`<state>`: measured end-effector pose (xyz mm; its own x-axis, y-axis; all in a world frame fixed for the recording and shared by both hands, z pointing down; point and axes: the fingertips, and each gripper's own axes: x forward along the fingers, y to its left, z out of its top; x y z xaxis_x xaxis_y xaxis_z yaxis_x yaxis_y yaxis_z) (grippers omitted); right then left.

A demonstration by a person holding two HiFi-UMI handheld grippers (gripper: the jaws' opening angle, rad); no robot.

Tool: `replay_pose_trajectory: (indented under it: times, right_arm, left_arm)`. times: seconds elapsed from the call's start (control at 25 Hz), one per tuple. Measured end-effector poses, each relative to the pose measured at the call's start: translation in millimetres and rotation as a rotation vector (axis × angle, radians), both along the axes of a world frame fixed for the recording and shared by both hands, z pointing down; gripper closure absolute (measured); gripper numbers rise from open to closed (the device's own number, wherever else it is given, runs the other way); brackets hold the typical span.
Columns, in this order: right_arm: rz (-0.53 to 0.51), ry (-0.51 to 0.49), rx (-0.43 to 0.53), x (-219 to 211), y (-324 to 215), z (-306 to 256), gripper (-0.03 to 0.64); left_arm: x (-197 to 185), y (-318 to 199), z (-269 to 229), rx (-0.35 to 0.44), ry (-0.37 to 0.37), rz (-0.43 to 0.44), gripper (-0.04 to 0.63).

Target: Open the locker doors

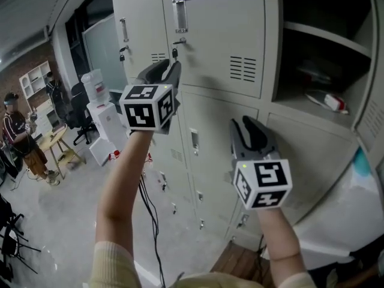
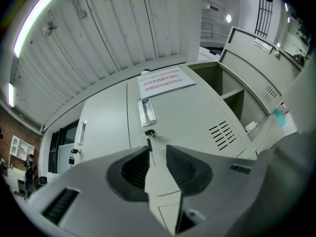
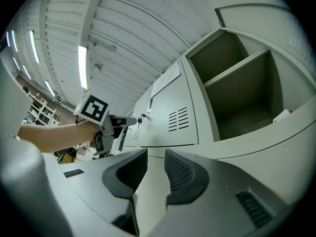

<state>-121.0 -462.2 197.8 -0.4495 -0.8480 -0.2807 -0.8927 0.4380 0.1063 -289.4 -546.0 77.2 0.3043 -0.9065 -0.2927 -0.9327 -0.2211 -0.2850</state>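
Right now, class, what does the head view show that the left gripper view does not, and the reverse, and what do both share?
Only the head view: the right gripper and the water dispenser. Only the left gripper view: the ceiling light strip and the gap between the open jaws of the left gripper. Both: the closed upper door with its handle, key and vents, and the open compartment beside it.

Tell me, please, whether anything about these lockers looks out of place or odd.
Nothing looks damaged or spilled. Two things stand out: a key hangs in the lock of the closed upper door, and the compartment to its right stands open, with a small white item lying on its shelf.
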Motion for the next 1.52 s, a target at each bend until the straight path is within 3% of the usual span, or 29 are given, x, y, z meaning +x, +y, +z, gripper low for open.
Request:
replay_pose_trajectory:
  times: [0.28,0.72,0.92,1.04,1.52]
  right_arm:
    - [0.034,0.021,0.007,-3,-8,-2,0.526]
    - [0.006,0.040,-0.010,-26,-20,1,0.526]
    - [0.003,0.046,-0.019,-28,-20,5,0.526]
    - [0.011,0.047,-0.020,-25,-17,6,0.526]
    - [0.026,0.049,-0.044,-23,8,14,0.526]
  left_arm:
    - [0,-19,-6,0.009,0.034,0.024,0.509]
    - [-6,-33,-18,0.009,0.050,0.043,0.505]
    - [-1,-35,-20,-0.004,0.015,0.035,0.506]
    - [0,-32,-22,0.002,0.010,0.025,0.575]
    - [-1,-4,-24,0.011,-0.021,0.031,0.578]
